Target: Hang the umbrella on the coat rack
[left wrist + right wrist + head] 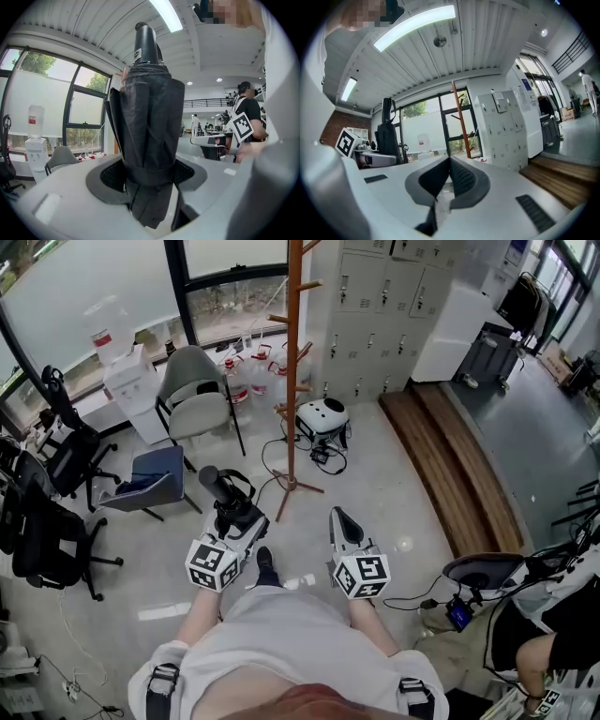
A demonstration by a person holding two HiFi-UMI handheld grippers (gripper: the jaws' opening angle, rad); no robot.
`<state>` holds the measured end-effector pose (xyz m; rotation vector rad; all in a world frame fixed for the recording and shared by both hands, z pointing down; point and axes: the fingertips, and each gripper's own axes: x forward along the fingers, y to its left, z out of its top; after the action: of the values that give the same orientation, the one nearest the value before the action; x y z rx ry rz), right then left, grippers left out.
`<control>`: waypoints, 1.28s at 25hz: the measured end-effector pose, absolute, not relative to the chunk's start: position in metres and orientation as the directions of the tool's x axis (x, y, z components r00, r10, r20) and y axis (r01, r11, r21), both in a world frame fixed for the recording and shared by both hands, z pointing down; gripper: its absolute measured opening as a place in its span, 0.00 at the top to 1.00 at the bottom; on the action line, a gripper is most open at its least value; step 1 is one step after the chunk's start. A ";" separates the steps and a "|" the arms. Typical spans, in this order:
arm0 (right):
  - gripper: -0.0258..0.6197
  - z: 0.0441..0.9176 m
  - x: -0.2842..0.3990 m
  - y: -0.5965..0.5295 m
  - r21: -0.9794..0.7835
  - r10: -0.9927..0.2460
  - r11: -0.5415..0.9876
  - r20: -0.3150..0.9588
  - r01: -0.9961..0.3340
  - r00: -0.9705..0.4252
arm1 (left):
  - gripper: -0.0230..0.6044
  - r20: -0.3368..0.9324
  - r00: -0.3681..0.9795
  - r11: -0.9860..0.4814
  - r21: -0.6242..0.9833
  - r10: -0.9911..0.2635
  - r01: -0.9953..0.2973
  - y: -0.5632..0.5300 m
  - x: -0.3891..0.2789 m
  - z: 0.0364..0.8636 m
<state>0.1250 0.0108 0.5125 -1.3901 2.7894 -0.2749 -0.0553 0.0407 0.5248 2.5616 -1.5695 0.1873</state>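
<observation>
Pale glossy floor [394, 512], loose cables across it near the rack foot

Bank of grey lockers [375, 306] along the far wall, right of centre

Big windows [84, 296] on the far left side, dark frames

Low wooden platform [455, 460] running out from the lockers toward the near right

Coat rack [292, 381]: tall brown wooden pole, short pegs up the stem, spread feet on the floor; straight ahead, between windows and lockers. Seen also from the right gripper view [461, 119], past the jaws

Grey chair [195, 395] left of the rack, a blue seat [155, 479] tipped over nearer in, black office chairs [47, 540] at far left

Water dispenser [127, 371] by the window, bottle on top

White rounded object with dark spots [322, 418] on the floor just right of the rack foot; kind not clear

Umbrella [225, 491]: black, folded, thick handle end uppermost, leaning up and left. Not on the rack, well short of it, held low in front of the body

Left gripper [232, 519]: clamped on the umbrella, both pads pressed into the bunched fabric [150, 140] just below the wrap strap

Right gripper [342, 519]: jaws brought together, nothing between them, level with the left, pointed toward the rack
</observation>
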 end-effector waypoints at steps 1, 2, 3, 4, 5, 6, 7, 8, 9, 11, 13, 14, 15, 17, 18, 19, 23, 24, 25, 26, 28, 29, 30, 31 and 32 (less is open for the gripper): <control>0.95 0.514 0.124 0.003 -0.160 -0.797 0.585 0.070 -0.795 -0.600 | 0.54 0.171 0.455 -0.454 0.048 -0.874 -0.890 0.031 -0.058 0.526; 0.95 0.515 0.121 -0.006 -0.158 -0.800 0.580 0.073 -0.799 -0.595 | 0.54 0.169 0.460 -0.458 0.050 -0.872 -0.887 0.021 -0.061 0.527; 0.95 0.517 0.118 -0.015 -0.155 -0.804 0.575 0.076 -0.803 -0.590 | 0.54 0.167 0.464 -0.462 0.052 -0.870 -0.885 0.011 -0.065 0.528; 0.95 0.517 0.114 -0.026 -0.153 -0.808 0.570 0.078 -0.807 -0.585 | 0.54 0.165 0.469 -0.467 0.053 -0.868 -0.883 -0.001 -0.070 0.529; 0.95 0.517 0.110 -0.037 -0.150 -0.811 0.564 0.080 -0.812 -0.579 | 0.54 0.164 0.475 -0.473 0.055 -0.865 -0.880 -0.014 -0.074 0.529; 0.95 0.517 0.106 -0.048 -0.148 -0.815 0.559 0.081 -0.816 -0.574 | 0.54 0.163 0.482 -0.479 0.055 -0.861 -0.876 -0.027 -0.079 0.529; 0.95 0.516 0.101 -0.060 -0.145 -0.819 0.554 0.083 -0.820 -0.568 | 0.54 0.162 0.488 -0.486 0.056 -0.857 -0.872 -0.040 -0.084 0.529; 0.95 0.515 0.097 -0.073 -0.142 -0.823 0.548 0.085 -0.824 -0.562 | 0.54 0.160 0.495 -0.493 0.056 -0.854 -0.868 -0.054 -0.089 0.528; 0.95 0.515 0.091 -0.087 -0.141 -0.827 0.542 0.088 -0.829 -0.556 | 0.54 0.160 0.501 -0.499 0.056 -0.850 -0.865 -0.069 -0.094 0.528; 0.95 0.513 0.080 -0.112 -0.146 -0.836 0.527 0.093 -0.837 -0.542 | 0.54 0.162 0.515 -0.513 0.058 -0.842 -0.857 -0.097 -0.106 0.527; 0.95 0.511 0.066 -0.133 -0.150 -0.843 0.514 0.091 -0.845 -0.529 | 0.54 0.166 0.532 -0.531 0.053 -0.831 -0.846 -0.120 -0.118 0.525; 0.95 0.509 0.059 -0.143 -0.150 -0.847 0.510 0.088 -0.847 -0.525 | 0.54 0.166 0.539 -0.540 0.046 -0.826 -0.841 -0.131 -0.124 0.524; 0.95 0.508 0.052 -0.154 -0.151 -0.849 0.506 0.086 -0.849 -0.521 | 0.54 0.165 0.547 -0.549 0.036 -0.821 -0.835 -0.143 -0.131 0.522; 0.95 0.508 0.036 -0.173 -0.156 -0.852 0.501 0.085 -0.851 -0.517 | 0.54 0.168 0.563 -0.568 0.021 -0.809 -0.823 -0.167 -0.144 0.520; 0.95 0.509 0.028 -0.182 -0.157 -0.852 0.500 0.086 -0.852 -0.516 | 0.54 0.170 0.573 -0.579 0.018 -0.802 -0.815 -0.177 -0.149 0.521; 0.95 0.509 0.021 -0.189 -0.156 -0.852 0.500 0.087 -0.852 -0.516 | 0.54 0.173 0.582 -0.589 0.018 -0.794 -0.808 -0.186 -0.154 0.523; 0.95 0.508 0.000 -0.212 -0.145 -0.857 0.493 0.087 -0.858 -0.507 | 0.54 0.182 0.610 -0.617 0.022 -0.771 -0.787 -0.212 -0.168 0.530; 0.95 0.507 -0.003 -0.215 -0.145 -0.860 0.488 0.087 -0.861 -0.502 | 0.54 0.185 0.614 -0.621 0.024 -0.767 -0.783 -0.217 -0.170 0.532; 0.95 0.507 -0.004 -0.218 -0.145 -0.863 0.483 0.089 -0.864 -0.497 | 0.54 0.188 0.618 -0.625 0.027 -0.763 -0.780 -0.222 -0.171 0.533; 0.95 0.508 -0.004 -0.221 -0.145 -0.866 0.477 0.092 -0.867 -0.492 | 0.54 0.189 0.622 -0.629 0.031 -0.760 -0.777 -0.225 -0.171 0.534; 0.95 0.510 0.001 -0.226 -0.144 -0.872 0.465 0.096 -0.873 -0.480 | 0.54 0.183 0.631 -0.636 0.037 -0.754 -0.771 -0.233 -0.167 0.534; 0.95 0.511 0.004 -0.230 -0.145 -0.875 0.459 0.098 -0.876 -0.474 | 0.54 0.179 0.635 -0.639 0.038 -0.752 -0.768 -0.237 -0.165 0.533; 0.95 0.512 0.007 -0.232 -0.148 -0.878 0.453 0.100 -0.879 -0.469 | 0.54 0.176 0.638 -0.642 0.040 -0.750 -0.766 -0.240 -0.163 0.532; 0.95 0.513 0.010 -0.233 -0.151 -0.880 0.448 0.102 -0.881 -0.465 | 0.54 0.174 0.640 -0.644 0.040 -0.749 -0.764 -0.242 -0.161 0.532; 0.95 0.514 0.013 -0.234 -0.155 -0.881 0.445 0.104 -0.882 -0.462 | 0.54 0.172 0.640 -0.644 0.040 -0.749 -0.764 -0.243 -0.159 0.531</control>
<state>0.0132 -0.2344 0.5138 -1.6330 2.6772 -0.2951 -0.1590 -0.2433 0.5306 2.7454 -1.2708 0.2122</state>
